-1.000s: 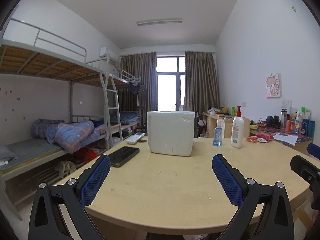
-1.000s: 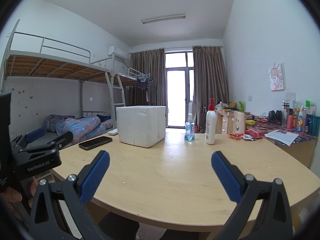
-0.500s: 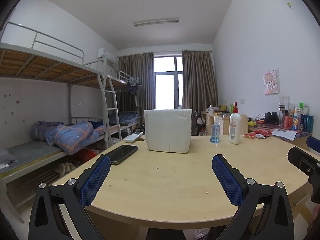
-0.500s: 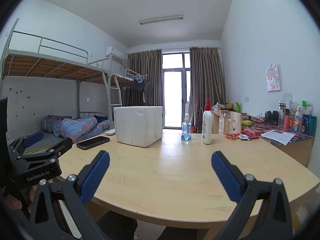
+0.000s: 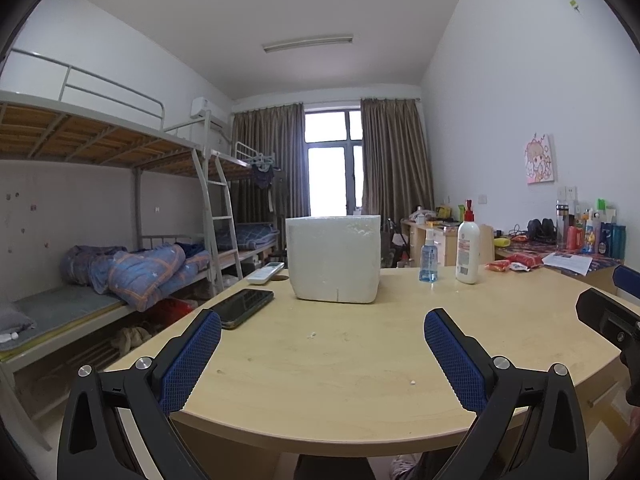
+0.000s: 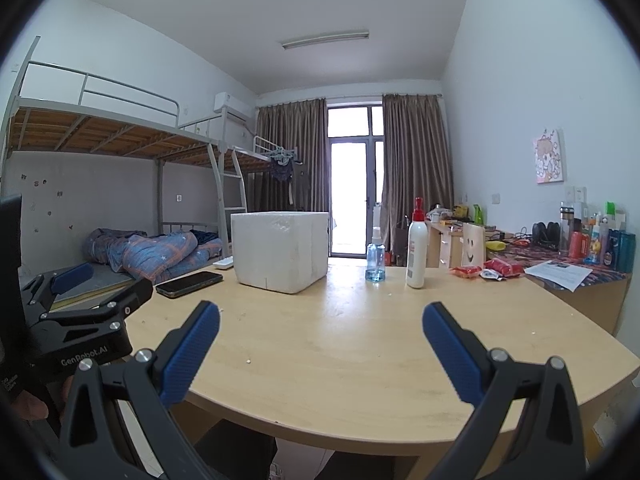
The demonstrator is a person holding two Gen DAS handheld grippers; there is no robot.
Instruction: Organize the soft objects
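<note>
Left claw point(image 5: 322, 322) wide, empty, low centre of its frame. White foam box point(image 5: 333, 258) stands dead ahead mid-frame on the surface point(image 5: 360, 360), well apart. Right claw point(image 6: 320, 316) wide, empty; box point(image 6: 280, 254) sits left of centre. Left claw looks better aligned.

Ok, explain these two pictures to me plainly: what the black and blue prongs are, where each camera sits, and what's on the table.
No robot here: a person holds a hand tool in each hand, each with a camera looking along its two blue-padded prongs. One picture looks out from the left gripper, the other from the right gripper. Both sets of jaws stand open and hold nothing. On the table are a white foam box, a phone, a remote, a spray bottle and a lotion bottle.
</note>
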